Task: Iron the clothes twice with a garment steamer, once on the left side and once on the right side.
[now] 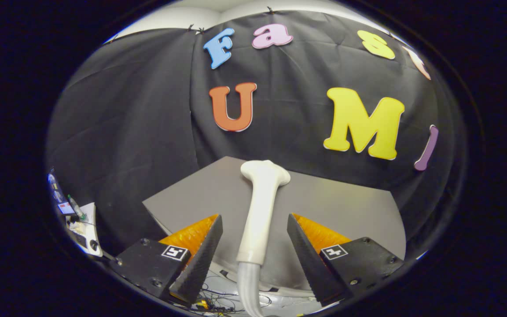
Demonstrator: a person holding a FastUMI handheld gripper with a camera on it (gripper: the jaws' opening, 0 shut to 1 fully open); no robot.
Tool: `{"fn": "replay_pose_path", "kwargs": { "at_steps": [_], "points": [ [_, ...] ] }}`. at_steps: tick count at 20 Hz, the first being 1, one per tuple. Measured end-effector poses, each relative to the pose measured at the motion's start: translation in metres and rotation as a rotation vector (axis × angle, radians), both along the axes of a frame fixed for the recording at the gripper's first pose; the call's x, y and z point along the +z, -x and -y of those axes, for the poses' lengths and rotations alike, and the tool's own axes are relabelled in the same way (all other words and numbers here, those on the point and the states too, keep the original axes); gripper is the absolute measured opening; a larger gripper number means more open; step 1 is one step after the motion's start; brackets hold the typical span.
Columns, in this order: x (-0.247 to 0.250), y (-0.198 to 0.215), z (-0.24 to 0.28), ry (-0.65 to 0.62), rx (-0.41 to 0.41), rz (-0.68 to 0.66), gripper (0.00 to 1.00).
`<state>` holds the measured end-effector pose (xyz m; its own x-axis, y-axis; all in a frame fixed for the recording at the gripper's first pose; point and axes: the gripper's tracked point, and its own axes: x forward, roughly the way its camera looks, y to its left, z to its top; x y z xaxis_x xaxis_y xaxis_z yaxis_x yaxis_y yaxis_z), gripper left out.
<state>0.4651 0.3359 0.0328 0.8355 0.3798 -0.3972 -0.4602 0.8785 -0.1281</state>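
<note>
Gripper (254,235) fingers apart w/ steamer handle (260,211) between, not touching; center on handle, then close firmly before lifting.

Hand-held gripper (254,240): square tag and screws on each finger mount

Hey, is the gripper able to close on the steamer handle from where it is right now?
Probably yes. The gripper is open, and the white steamer handle lies on the grey table between its fingers, touching neither, with nothing blocking them.
</note>
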Motion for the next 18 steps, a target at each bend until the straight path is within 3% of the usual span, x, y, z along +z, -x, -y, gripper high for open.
{"fn": "replay_pose_path", "kwargs": {
  "at_steps": [6, 13, 14, 17, 18],
  "points": [
    [-0.023, -0.029, -0.018, 0.012, 0.014, -0.063, 0.92],
    [-0.025, -0.030, -0.019, -0.007, -0.012, -0.102, 0.85],
    [-0.026, -0.033, -0.016, -0.010, -0.030, -0.105, 0.81],
    [-0.022, -0.030, -0.013, -0.054, -0.039, -0.140, 0.49],
    [-0.023, -0.029, -0.014, -0.076, -0.046, -0.149, 0.48]
  ]
}}
